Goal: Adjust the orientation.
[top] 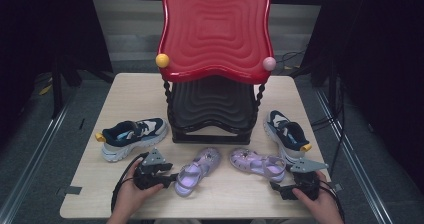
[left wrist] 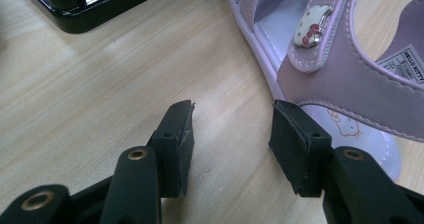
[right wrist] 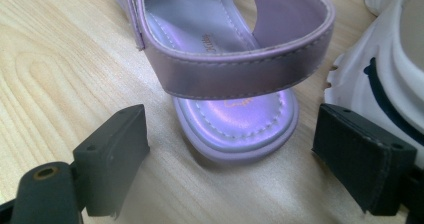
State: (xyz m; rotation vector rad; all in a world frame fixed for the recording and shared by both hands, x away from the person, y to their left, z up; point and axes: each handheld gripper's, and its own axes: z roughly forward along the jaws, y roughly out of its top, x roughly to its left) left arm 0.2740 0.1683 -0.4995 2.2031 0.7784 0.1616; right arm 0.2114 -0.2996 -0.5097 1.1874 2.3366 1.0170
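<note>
Two lilac sandals lie on the wooden table in front of a rack. The left sandal (top: 197, 170) has its heel toward my left gripper (top: 169, 178), which is open. In the left gripper view that sandal (left wrist: 350, 69) lies just right of the gripper (left wrist: 232, 119), with bare wood between the jaws. The right sandal (top: 257, 163) points its heel at my right gripper (top: 278, 188). In the right gripper view the gripper (right wrist: 232, 116) stands wide open, one jaw on each side of the sandal's heel (right wrist: 235, 129), not touching it.
A two-tier rack stands mid-table, with a red upper tray (top: 215, 29) and a black lower tray (top: 212, 104); its black base (left wrist: 95, 4) lies ahead of the left gripper. A navy-and-white sneaker (top: 134, 136) lies left, another (top: 286, 134) right, close to the right gripper (right wrist: 380, 69).
</note>
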